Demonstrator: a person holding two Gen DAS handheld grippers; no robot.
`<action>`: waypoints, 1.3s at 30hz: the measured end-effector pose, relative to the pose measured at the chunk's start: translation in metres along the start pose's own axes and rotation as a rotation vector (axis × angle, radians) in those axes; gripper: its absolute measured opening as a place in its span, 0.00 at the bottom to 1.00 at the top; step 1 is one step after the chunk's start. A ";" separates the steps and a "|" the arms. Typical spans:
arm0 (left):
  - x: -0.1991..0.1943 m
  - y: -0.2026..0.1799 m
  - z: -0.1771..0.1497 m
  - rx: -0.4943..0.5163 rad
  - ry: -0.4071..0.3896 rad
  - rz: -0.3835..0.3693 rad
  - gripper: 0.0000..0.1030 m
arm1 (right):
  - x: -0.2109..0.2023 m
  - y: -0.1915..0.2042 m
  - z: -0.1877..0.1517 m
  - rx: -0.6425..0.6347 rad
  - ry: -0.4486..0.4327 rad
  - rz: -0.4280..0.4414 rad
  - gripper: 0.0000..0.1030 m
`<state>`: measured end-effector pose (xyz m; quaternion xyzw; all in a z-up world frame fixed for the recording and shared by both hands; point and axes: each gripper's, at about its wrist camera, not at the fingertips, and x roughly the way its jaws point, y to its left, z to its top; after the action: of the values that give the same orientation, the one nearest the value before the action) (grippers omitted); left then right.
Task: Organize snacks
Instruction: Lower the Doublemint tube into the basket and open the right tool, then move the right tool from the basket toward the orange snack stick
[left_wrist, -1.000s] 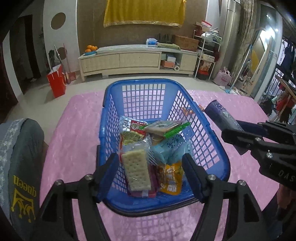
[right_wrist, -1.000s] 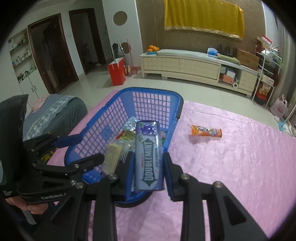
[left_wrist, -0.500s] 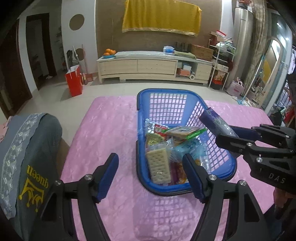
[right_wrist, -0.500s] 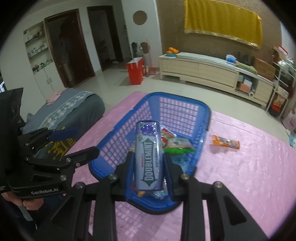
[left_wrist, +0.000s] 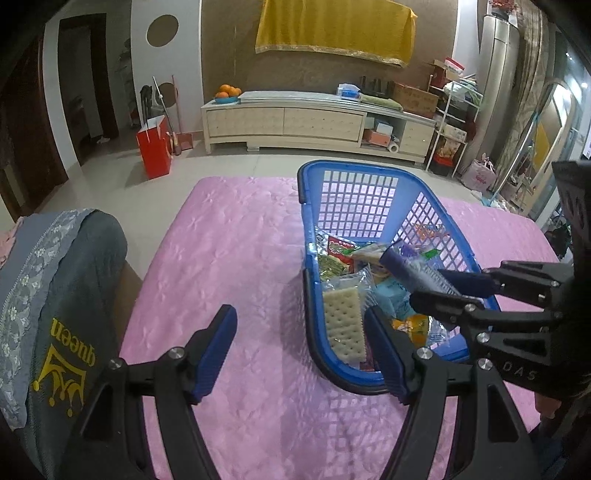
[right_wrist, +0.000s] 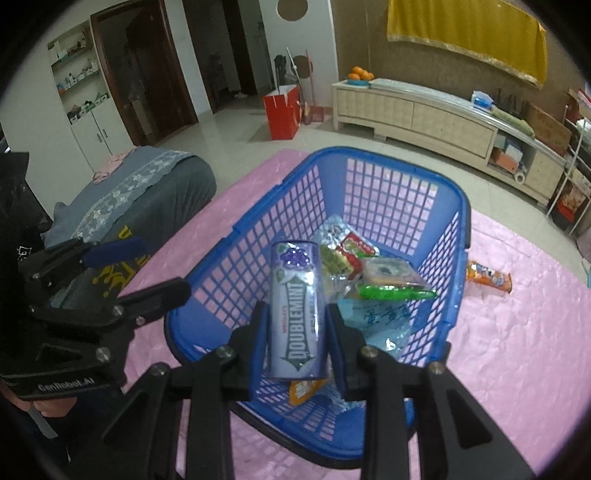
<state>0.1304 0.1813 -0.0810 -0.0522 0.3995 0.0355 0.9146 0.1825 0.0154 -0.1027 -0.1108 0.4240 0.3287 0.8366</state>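
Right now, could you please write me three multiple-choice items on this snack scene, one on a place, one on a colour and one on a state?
1. Where does the orange snack packet lie?
A. inside the basket
B. on the pink tablecloth outside the basket
C. on the floor

2. What colour is the basket?
A. blue
B. red
C. green

3. What is the state of the right gripper?
A. open and empty
B. shut on a cracker pack
C. shut on the Doublemint container

Answers:
1 B: the packet rests on the pink tablecloth beside the basket's far side wall.
2 A: its lattice walls and rim are blue.
3 C: both fingers press the container's sides, above the basket; the left gripper stands open and empty.
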 end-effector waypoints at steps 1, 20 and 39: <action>0.001 0.001 0.000 -0.004 -0.001 -0.003 0.68 | 0.002 0.000 0.001 -0.001 0.006 0.000 0.34; -0.005 -0.004 -0.003 -0.010 -0.009 -0.009 0.68 | -0.002 -0.006 0.002 0.033 0.002 -0.015 0.65; -0.026 -0.071 0.024 0.096 -0.049 -0.014 0.68 | -0.091 -0.046 -0.006 0.048 -0.110 -0.135 0.81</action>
<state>0.1378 0.1131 -0.0408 -0.0104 0.3778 0.0111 0.9258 0.1696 -0.0643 -0.0392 -0.1008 0.3767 0.2671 0.8813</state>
